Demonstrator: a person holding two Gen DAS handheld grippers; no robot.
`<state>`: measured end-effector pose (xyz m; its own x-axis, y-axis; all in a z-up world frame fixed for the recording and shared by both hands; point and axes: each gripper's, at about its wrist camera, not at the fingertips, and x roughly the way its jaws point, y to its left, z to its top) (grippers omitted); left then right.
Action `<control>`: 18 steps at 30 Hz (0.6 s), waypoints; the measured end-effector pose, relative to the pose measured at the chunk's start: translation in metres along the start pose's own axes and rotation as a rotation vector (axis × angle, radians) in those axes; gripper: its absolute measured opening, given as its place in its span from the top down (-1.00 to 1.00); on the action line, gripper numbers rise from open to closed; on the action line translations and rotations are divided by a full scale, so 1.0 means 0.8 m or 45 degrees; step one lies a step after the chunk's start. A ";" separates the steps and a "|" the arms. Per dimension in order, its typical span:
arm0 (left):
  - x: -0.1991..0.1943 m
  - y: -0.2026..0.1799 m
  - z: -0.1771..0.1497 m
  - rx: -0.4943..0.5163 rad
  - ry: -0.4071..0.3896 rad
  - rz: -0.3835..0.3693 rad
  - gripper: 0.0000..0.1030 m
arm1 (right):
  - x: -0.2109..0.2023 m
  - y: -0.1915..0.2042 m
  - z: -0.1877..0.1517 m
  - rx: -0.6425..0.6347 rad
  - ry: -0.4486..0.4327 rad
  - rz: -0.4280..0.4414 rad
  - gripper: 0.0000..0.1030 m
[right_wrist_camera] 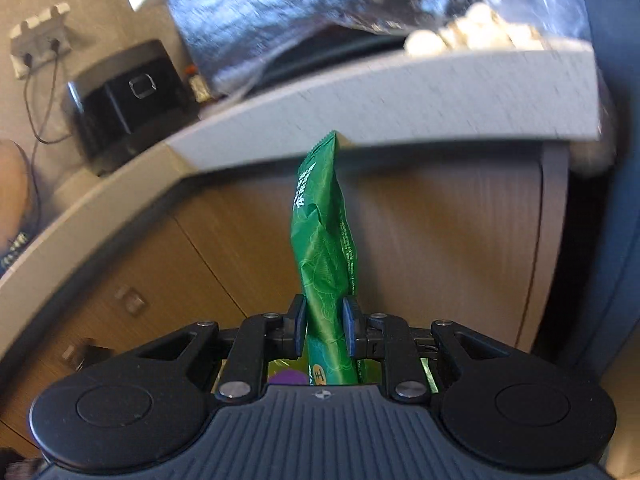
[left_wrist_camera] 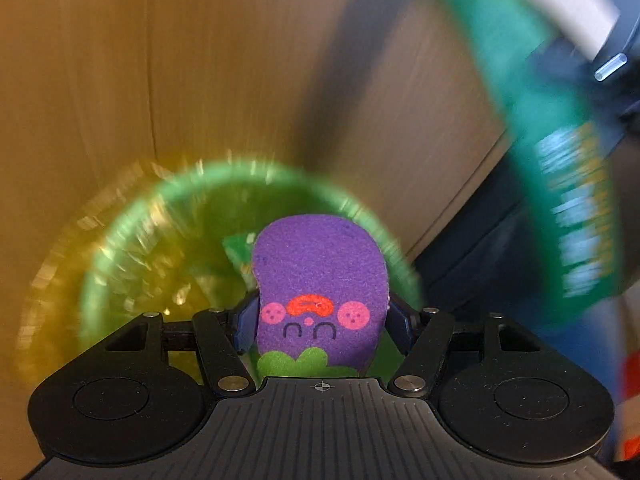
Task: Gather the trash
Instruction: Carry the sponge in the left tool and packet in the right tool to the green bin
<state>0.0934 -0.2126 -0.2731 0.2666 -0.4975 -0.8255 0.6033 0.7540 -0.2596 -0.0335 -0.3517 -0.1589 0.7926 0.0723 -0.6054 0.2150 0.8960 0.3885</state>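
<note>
Counter: a white counter edge (right_wrist_camera: pixel 400 92) curves across the upper view.
Cabinet: wood-grain cabinet doors (right_wrist_camera: pixel 224 240) stand below it.
Device: a black box (right_wrist_camera: pixel 128 100) sits on the counter's left part.
Socket: a white wall outlet (right_wrist_camera: pixel 40 44) holds thin cables.

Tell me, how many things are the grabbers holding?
2. The left gripper pinches a purple sponge. The right gripper pinches a green wrapper. Blur could hide more.

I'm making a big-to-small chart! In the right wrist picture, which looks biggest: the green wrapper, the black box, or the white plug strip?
1. Green wrapper, though it sits nearest the camera, so that may flatter it.
2. Black box, close behind in looks.
3. White plug strip, clearly smallest.
</note>
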 end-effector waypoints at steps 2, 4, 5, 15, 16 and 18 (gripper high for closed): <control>0.040 0.016 -0.019 -0.059 0.087 0.040 -0.35 | 0.008 -0.004 -0.004 -0.004 0.017 0.009 0.63; 0.064 0.028 -0.033 -0.137 0.122 0.037 -0.35 | 0.017 -0.002 -0.008 -0.020 0.025 0.015 0.64; 0.068 0.034 -0.037 -0.163 0.123 0.015 -0.34 | 0.021 -0.002 -0.010 -0.029 0.029 0.012 0.64; 0.058 0.019 -0.036 0.046 0.026 0.136 -0.35 | 0.084 -0.003 -0.043 -0.022 0.177 -0.054 0.63; 0.068 0.014 -0.040 0.101 0.047 0.142 -0.35 | 0.090 -0.002 -0.046 -0.025 0.190 -0.058 0.63; 0.093 0.016 -0.043 0.097 0.129 0.112 -0.35 | 0.102 0.000 -0.051 -0.025 0.207 -0.067 0.64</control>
<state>0.0948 -0.2252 -0.3552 0.2460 -0.3826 -0.8906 0.6373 0.7561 -0.1488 0.0077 -0.3279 -0.2369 0.6771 0.0935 -0.7299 0.2415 0.9087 0.3405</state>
